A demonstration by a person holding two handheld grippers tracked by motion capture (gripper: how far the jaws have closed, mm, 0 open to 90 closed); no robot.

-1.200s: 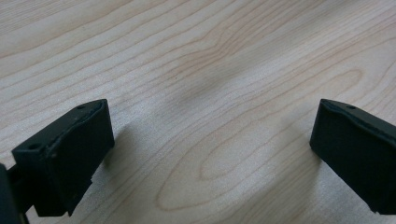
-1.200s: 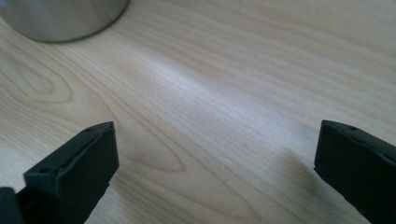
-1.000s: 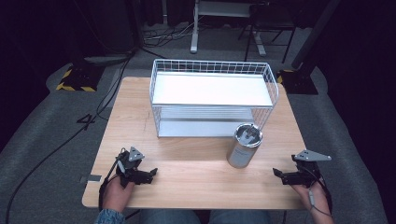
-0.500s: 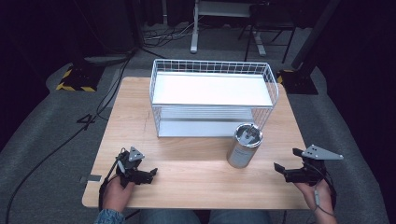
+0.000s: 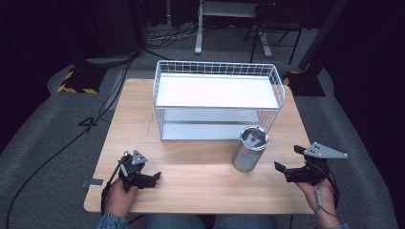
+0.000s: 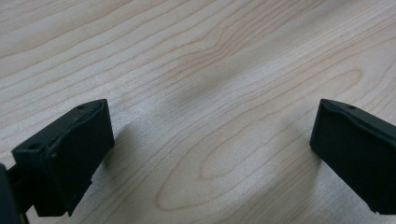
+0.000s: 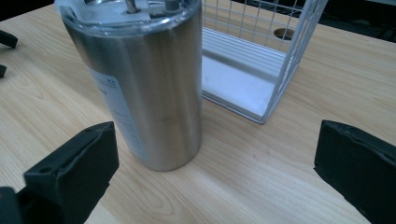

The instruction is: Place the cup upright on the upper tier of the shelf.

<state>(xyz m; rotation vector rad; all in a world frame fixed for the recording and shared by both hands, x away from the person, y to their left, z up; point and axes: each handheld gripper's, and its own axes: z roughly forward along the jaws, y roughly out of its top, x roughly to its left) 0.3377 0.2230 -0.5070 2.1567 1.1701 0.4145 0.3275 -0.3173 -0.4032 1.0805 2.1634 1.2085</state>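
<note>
I note the steel tumbler [image 5: 250,148] upright on the worktop [image 5: 200,176] before the wire rack [image 5: 217,98], just left of my right gripper [image 5: 290,159], jaws apart; left gripper [image 5: 152,177], also apart, sits farther off.

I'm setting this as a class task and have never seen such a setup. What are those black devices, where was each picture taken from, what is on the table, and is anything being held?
A person sits at a wooden table with a two-jaw hand-held gripper in each hand: the left hand-held gripper and the right hand-held gripper. One picture comes from a fixed camera above, looking down. The other two come from cameras riding on the grippers, so black jaws frame each.

On the table stand a white wire rack and a steel tumbler with a clear lid.

Nothing is held. Both grippers are open: the left faces bare wood, the right points at the tumbler without touching it.
</note>
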